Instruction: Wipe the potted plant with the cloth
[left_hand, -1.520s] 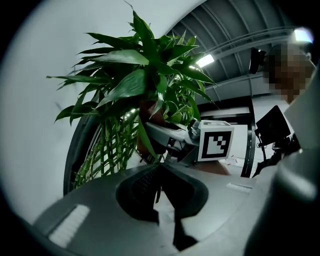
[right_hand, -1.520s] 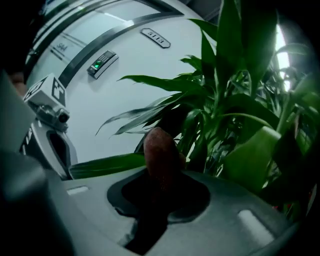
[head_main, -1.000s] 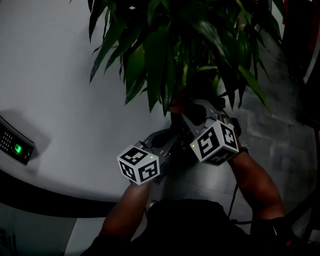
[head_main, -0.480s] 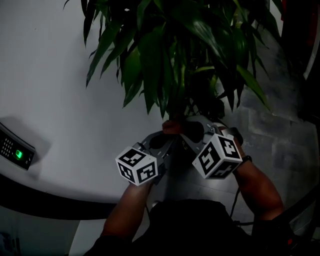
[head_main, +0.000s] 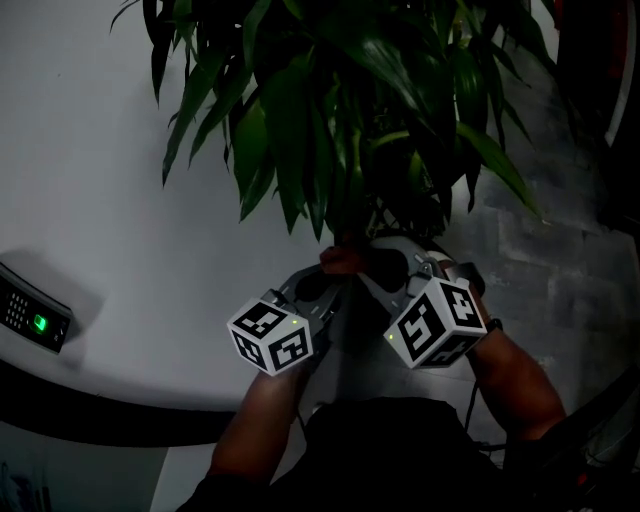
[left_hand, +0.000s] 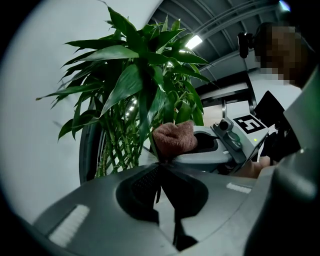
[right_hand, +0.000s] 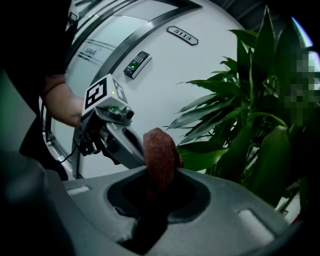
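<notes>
The potted plant (head_main: 330, 100) fills the top of the head view with long green leaves; its stems (left_hand: 117, 145) show in the left gripper view. My left gripper (head_main: 322, 280) is shut on the tip of one hanging leaf (left_hand: 150, 115), which runs down into its closed jaws (left_hand: 161, 164). My right gripper (head_main: 368, 262) is shut on a folded reddish-brown cloth (right_hand: 160, 152). The cloth (head_main: 338, 260) sits against that leaf, just above the left gripper's tips (left_hand: 174, 137). Both grippers lie close together under the foliage.
A curved white wall (head_main: 100, 180) stands behind and to the left of the plant, bearing a keypad with a green light (head_main: 35, 312) and a small number plate (right_hand: 182, 36). Grey tiled floor (head_main: 560, 270) lies to the right. Leaves (right_hand: 250, 125) crowd the right gripper's right side.
My right gripper has come down and back toward me with the cloth, ending close to the left gripper's tips. The left gripper has held its place on the leaf.
</notes>
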